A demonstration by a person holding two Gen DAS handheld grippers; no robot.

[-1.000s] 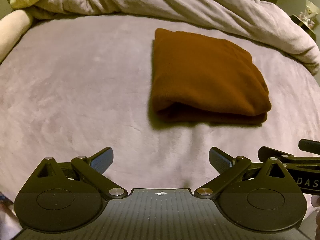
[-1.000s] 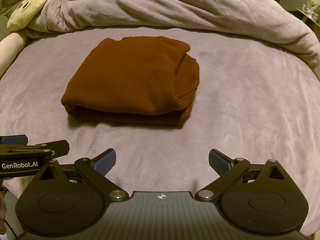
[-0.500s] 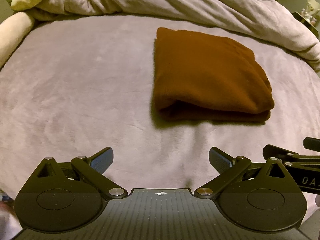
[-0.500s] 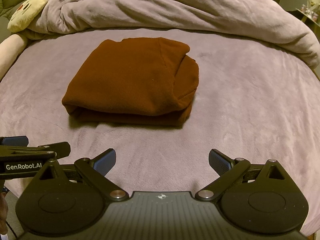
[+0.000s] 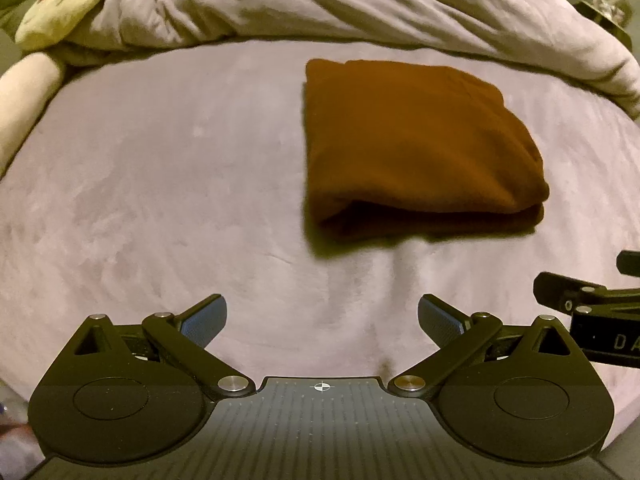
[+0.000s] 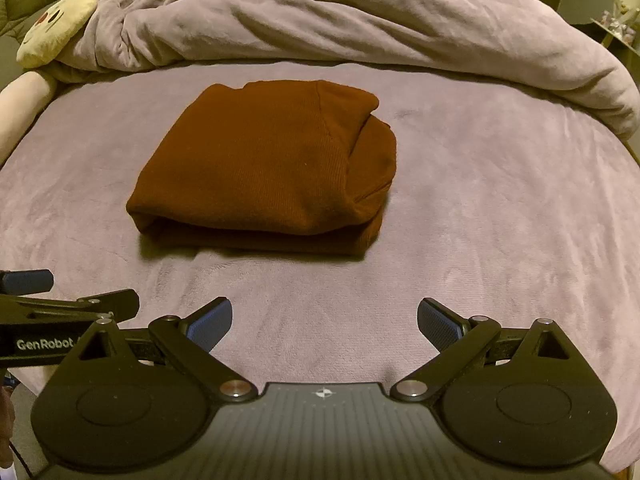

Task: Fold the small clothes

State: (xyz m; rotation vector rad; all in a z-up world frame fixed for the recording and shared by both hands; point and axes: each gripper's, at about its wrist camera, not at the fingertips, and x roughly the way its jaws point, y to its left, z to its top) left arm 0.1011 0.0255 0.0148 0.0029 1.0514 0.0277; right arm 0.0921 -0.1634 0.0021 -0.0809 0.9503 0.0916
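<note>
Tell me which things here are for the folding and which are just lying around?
For the folding:
brown garment, already folded
left gripper, open
right gripper, open

Just lying around:
bunched blanket
cream plush toy
bed cover underneath

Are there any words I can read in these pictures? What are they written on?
"GenRobot" on the left gripper's side, seen from the right wrist; anything after it is hidden.
"DA" on the right gripper's side, seen from the left wrist; the rest is cut off at the edge.
No words on the brown garment or the pillow.
</note>
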